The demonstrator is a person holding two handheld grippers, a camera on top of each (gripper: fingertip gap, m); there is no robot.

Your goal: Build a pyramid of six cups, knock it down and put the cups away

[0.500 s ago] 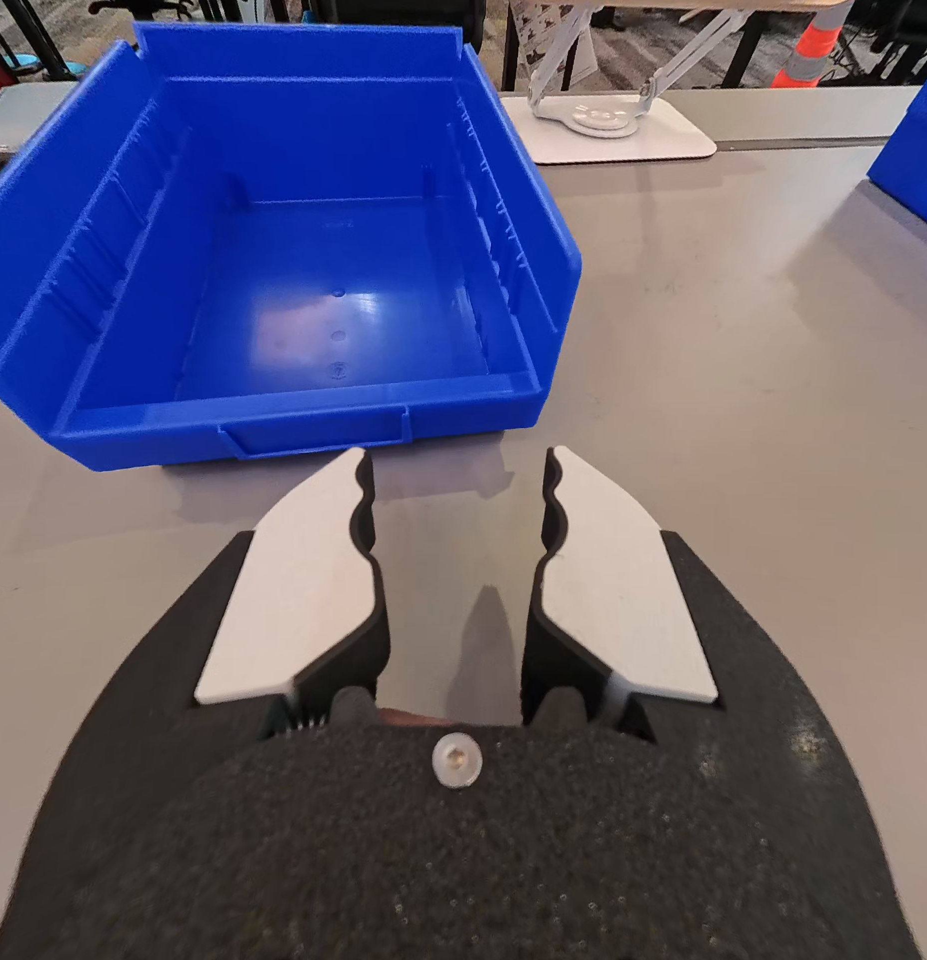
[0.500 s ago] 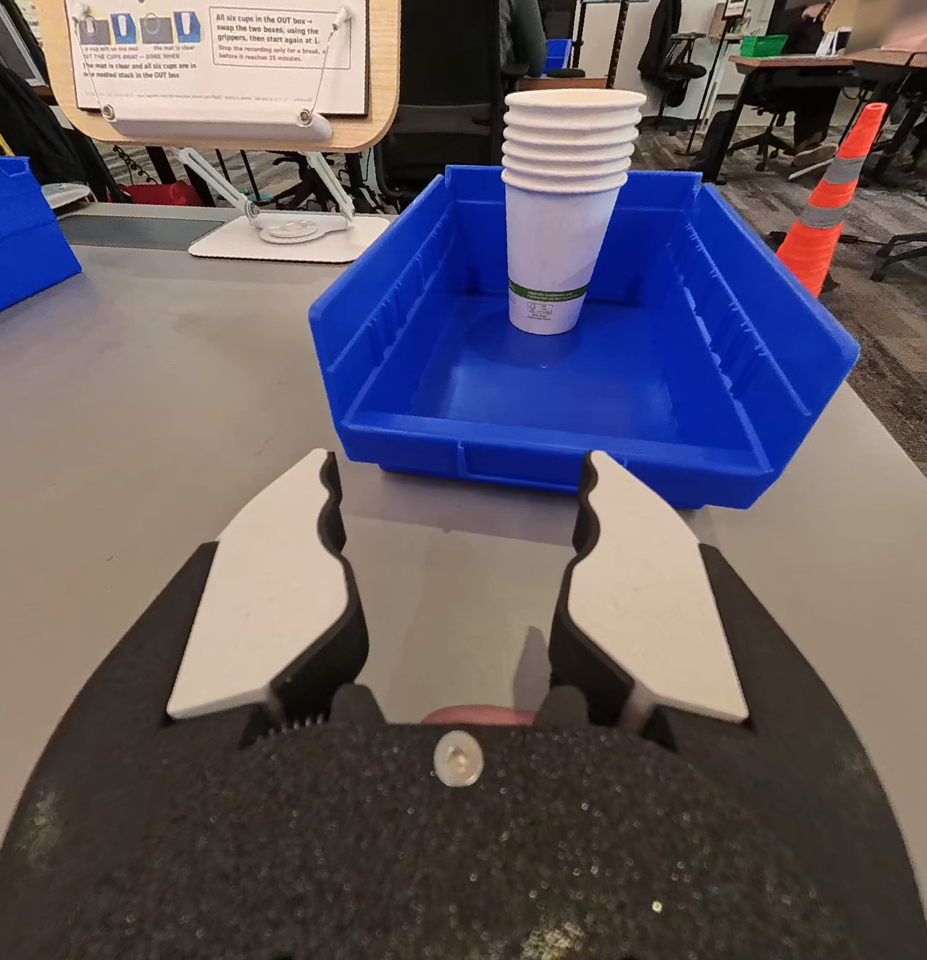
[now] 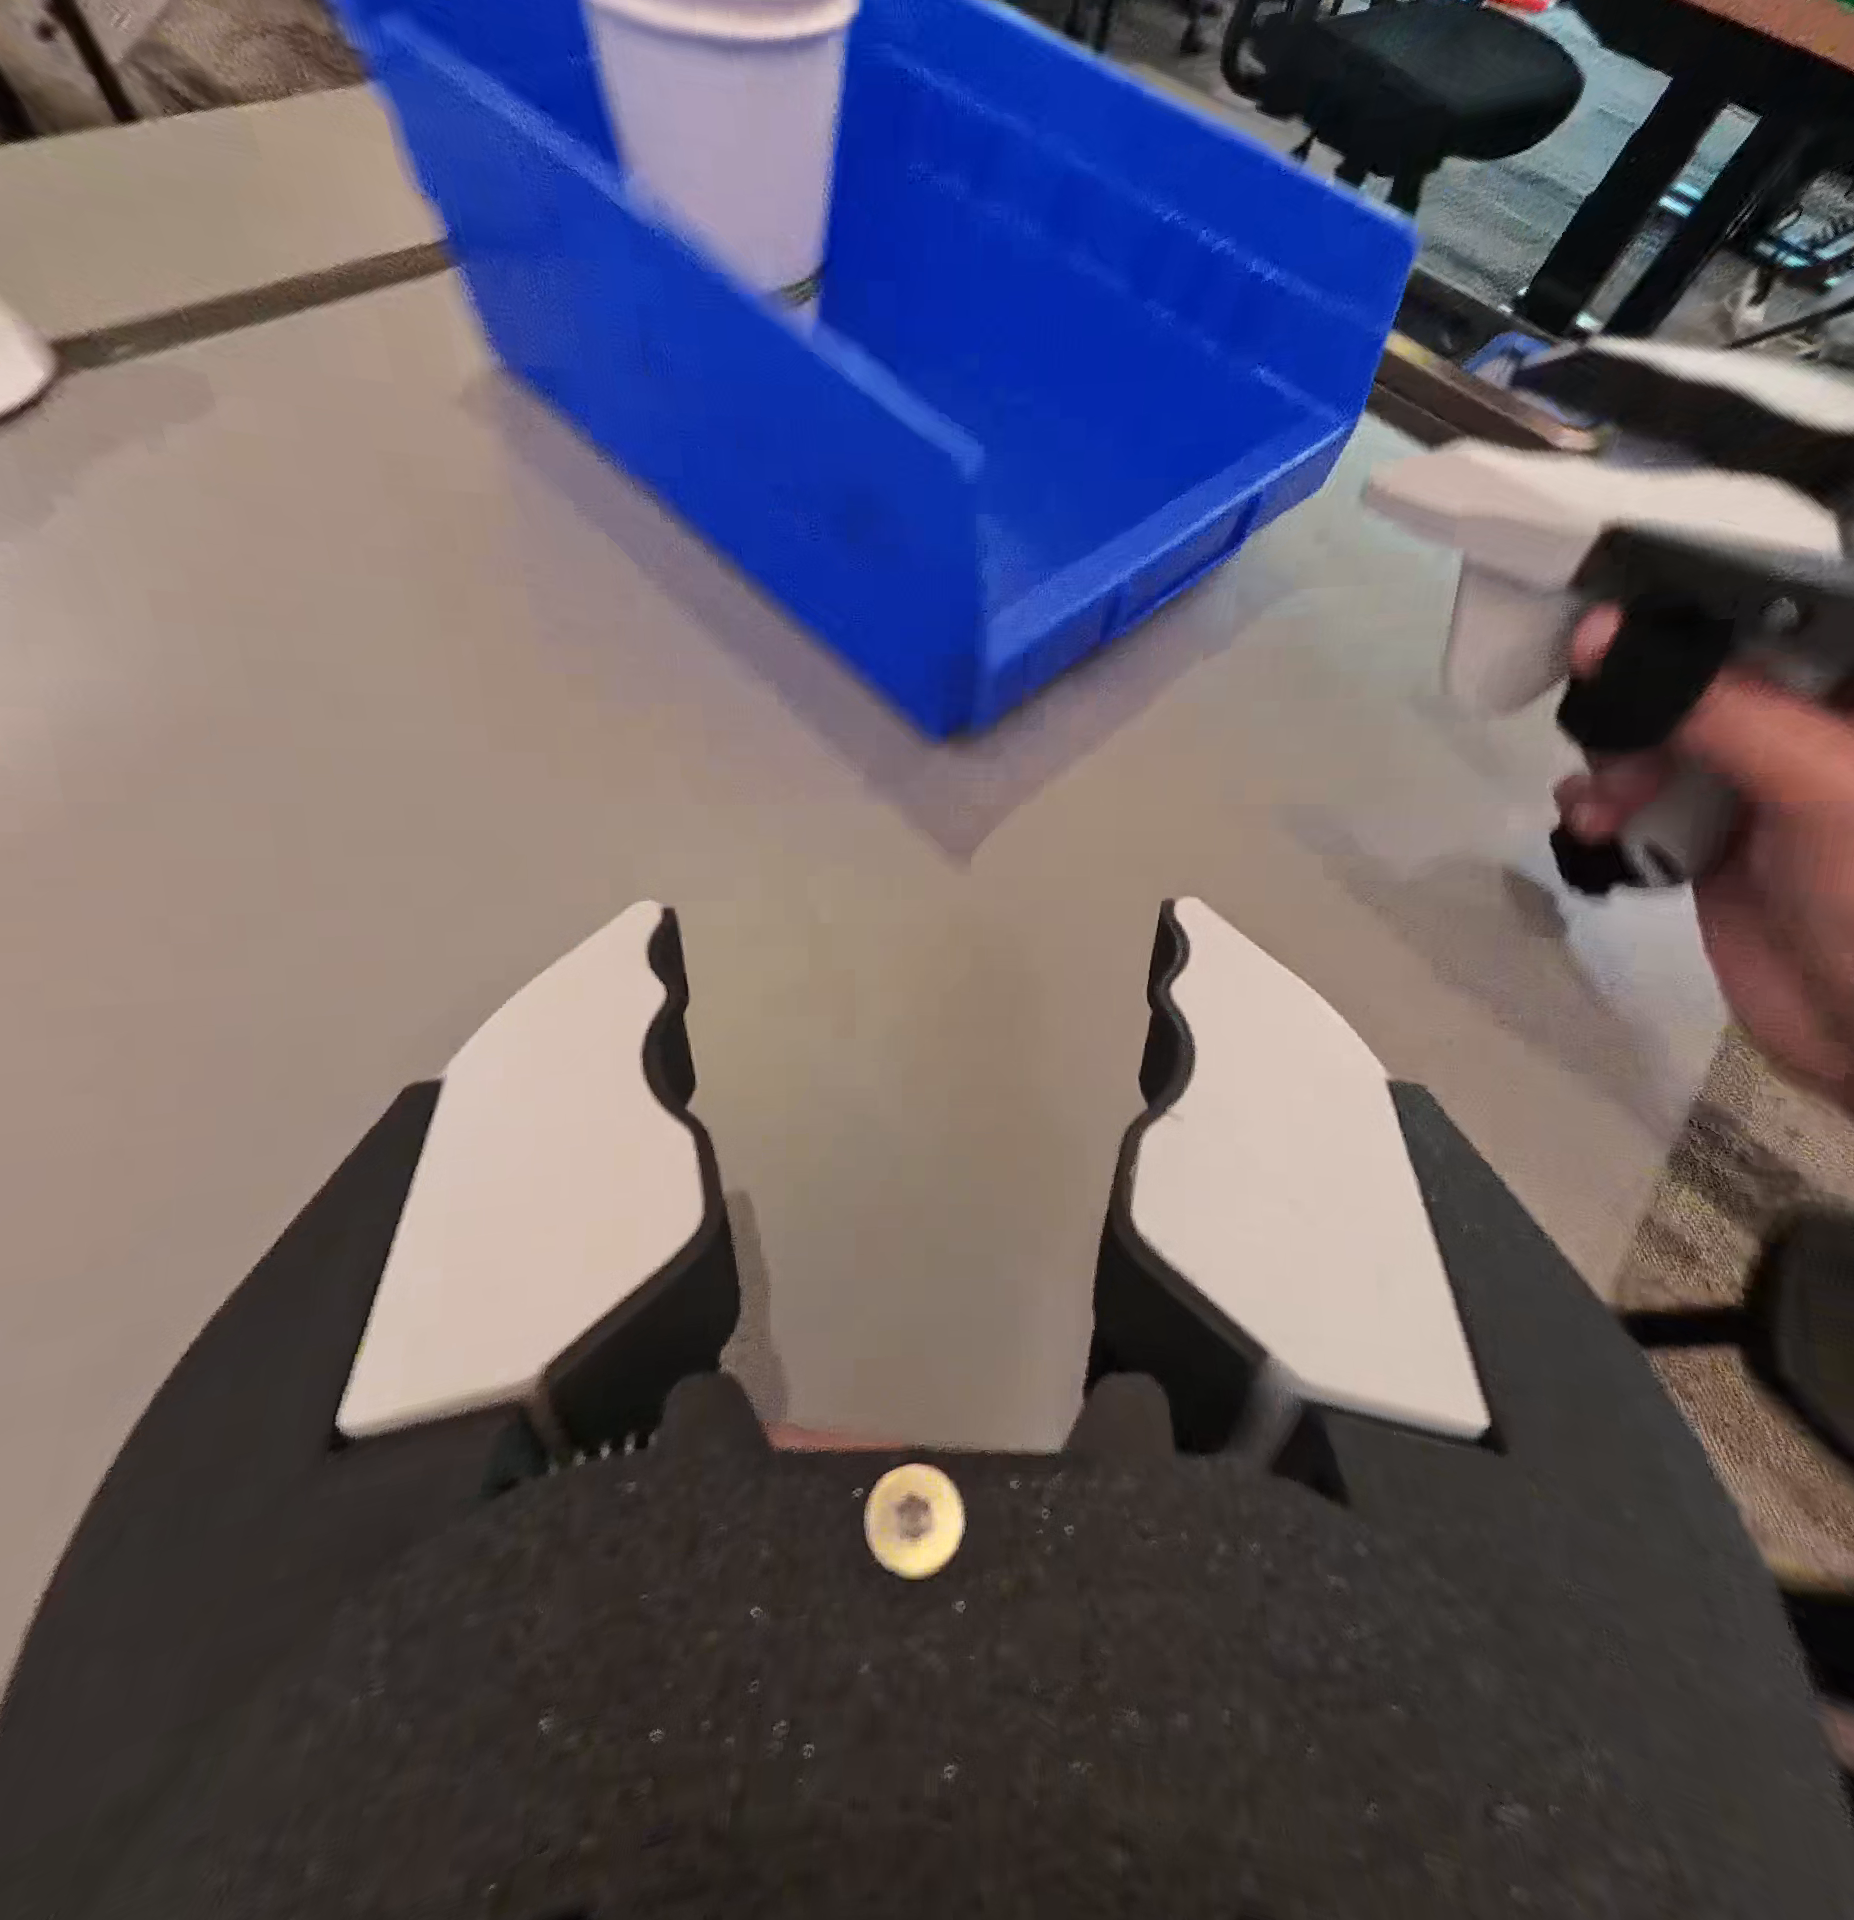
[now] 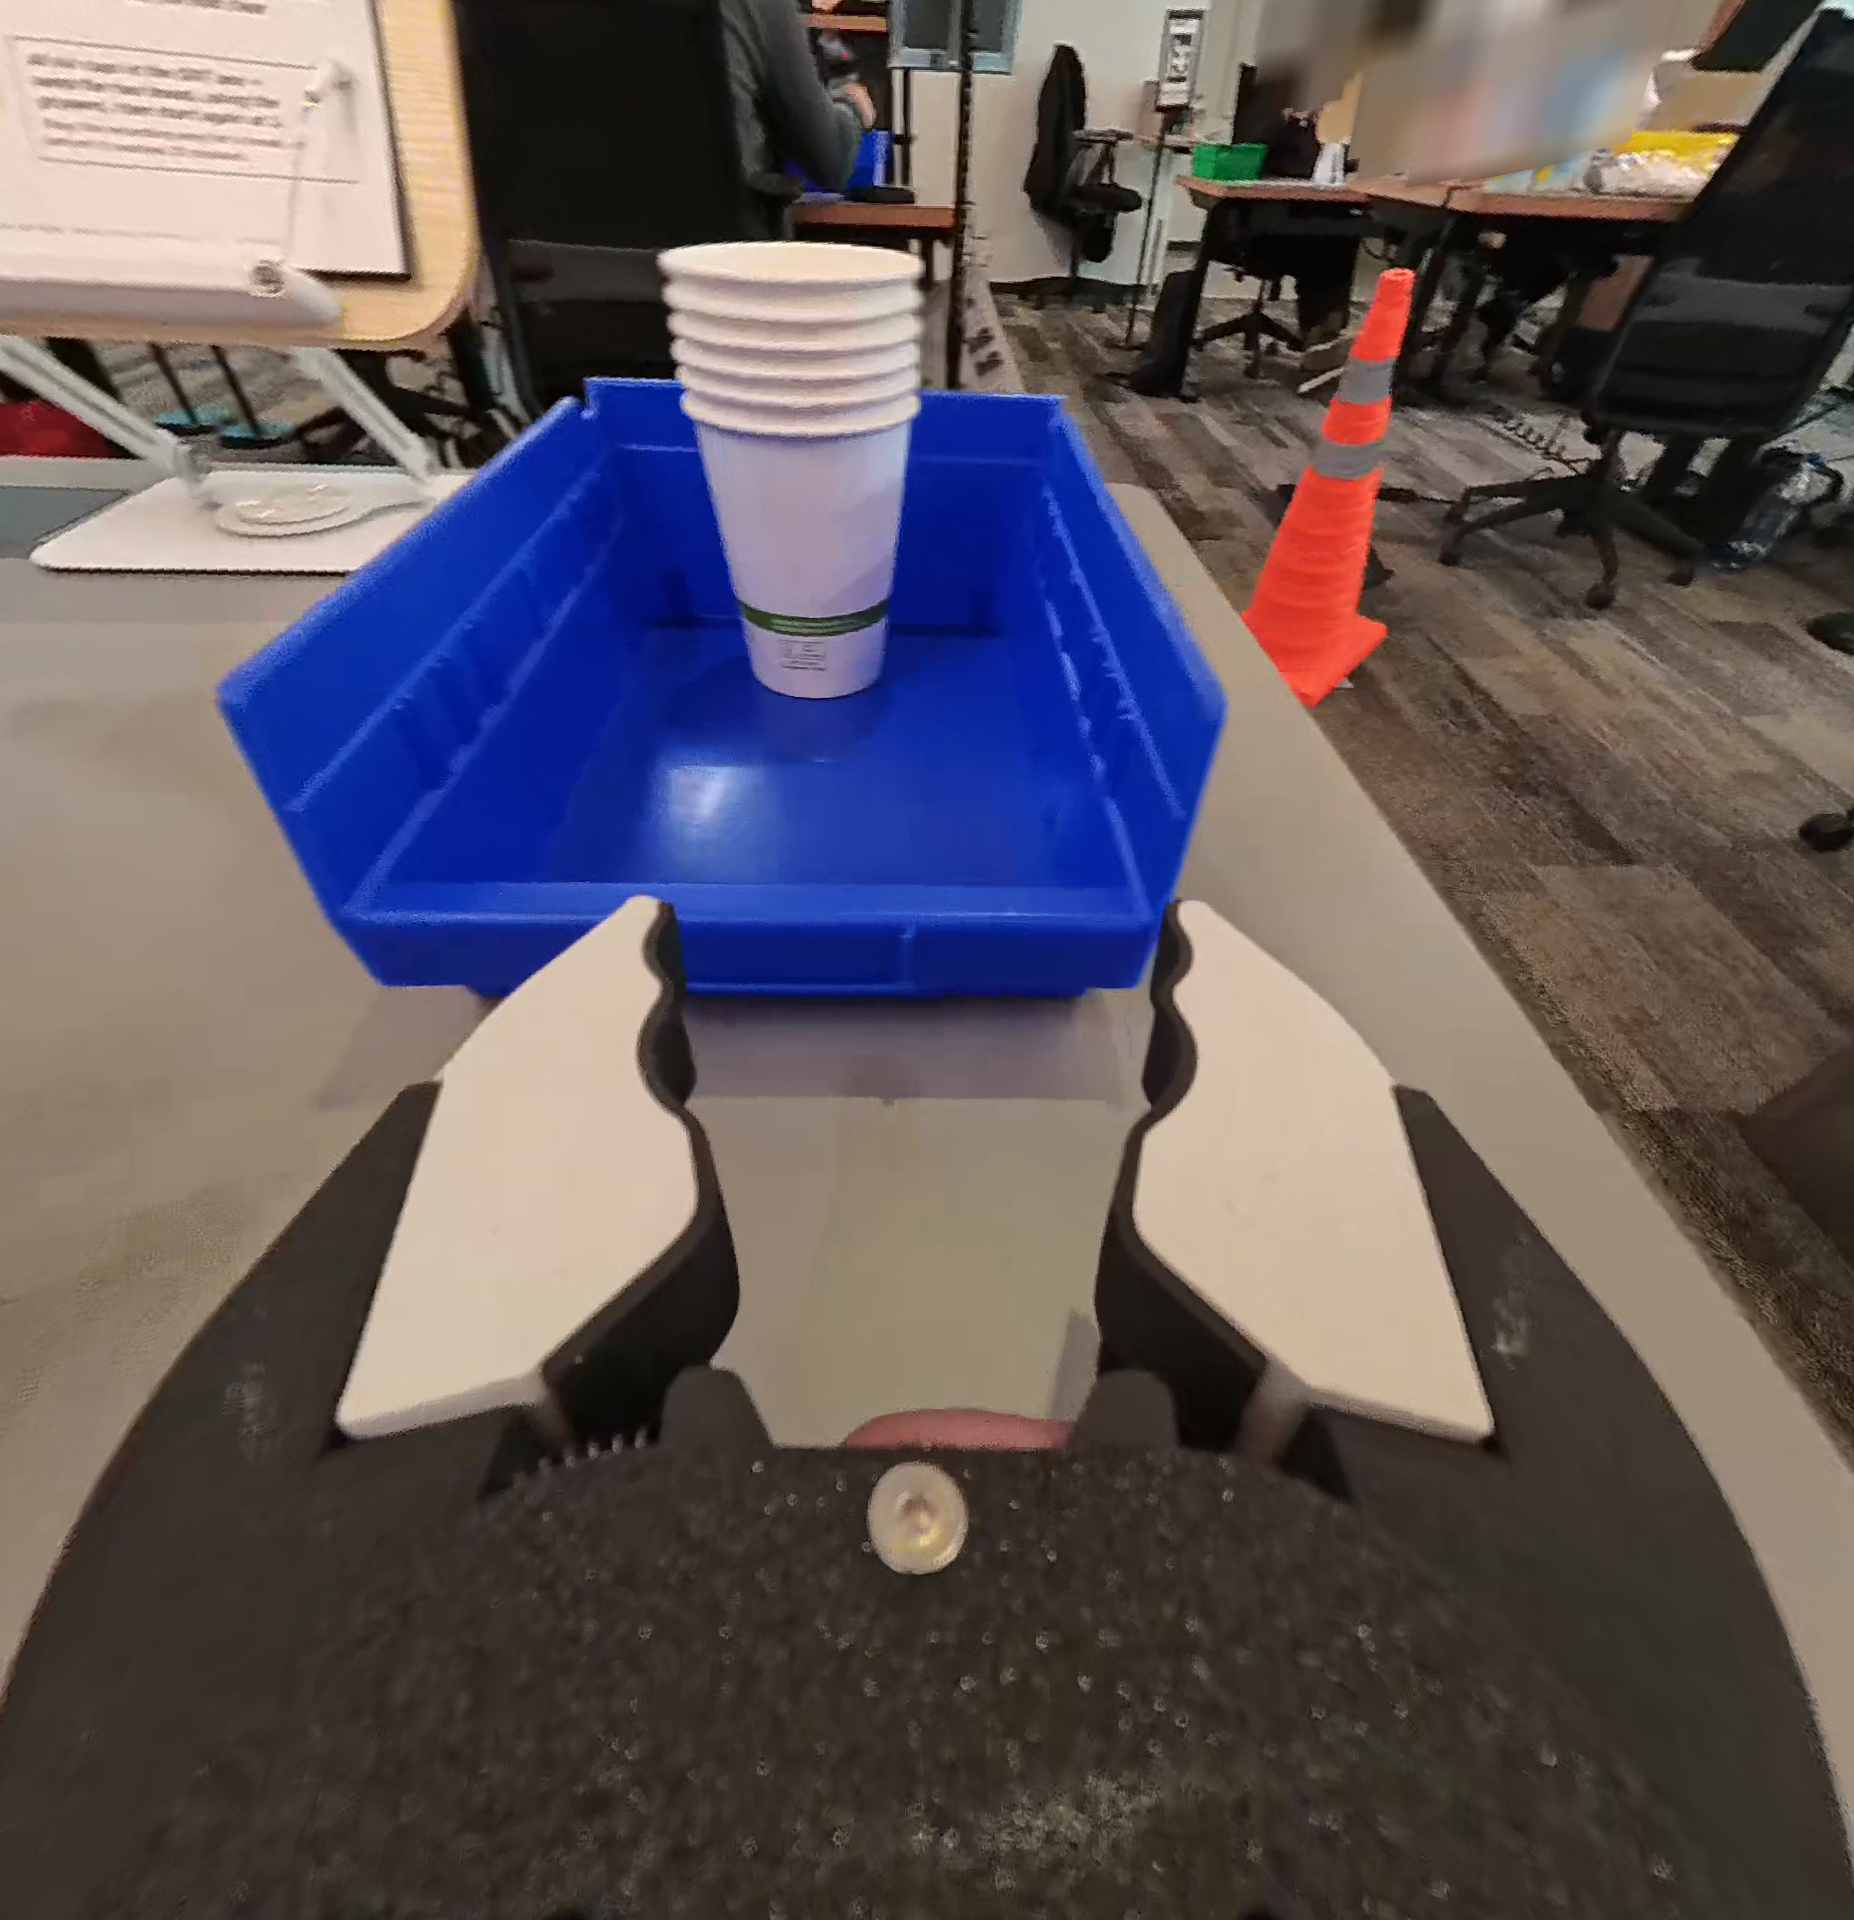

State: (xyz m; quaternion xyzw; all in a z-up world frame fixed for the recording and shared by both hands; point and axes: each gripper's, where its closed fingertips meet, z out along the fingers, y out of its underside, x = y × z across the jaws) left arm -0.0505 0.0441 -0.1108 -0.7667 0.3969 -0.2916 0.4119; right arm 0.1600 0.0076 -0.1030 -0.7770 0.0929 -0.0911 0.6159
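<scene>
A nested stack of white paper cups (image 4: 803, 468) stands upright in a blue bin (image 4: 1099, 665) on the grey table. My right gripper (image 4: 912, 935) is open and empty, just in front of the bin's near wall. My left gripper (image 3: 912, 930) is open and empty over bare table, pointing at the same blue bin (image 3: 1006, 416) from its side. The cup stack (image 3: 720, 135) shows blurred at the top of the left wrist view. The right gripper (image 3: 1463, 457) also shows at that view's right edge, held by a hand (image 3: 1796, 862).
A white stand with an instruction board (image 4: 206, 135) sits at the table's back left. An orange traffic cone (image 4: 1338, 499) and office chairs (image 4: 1692, 343) stand on the floor to the right. The table's right edge (image 4: 1422, 862) runs close to the bin.
My left gripper has swung right, away from the empty blue bin and toward the bin with the cups. My right gripper has moved closer to that bin. Both stay open.
</scene>
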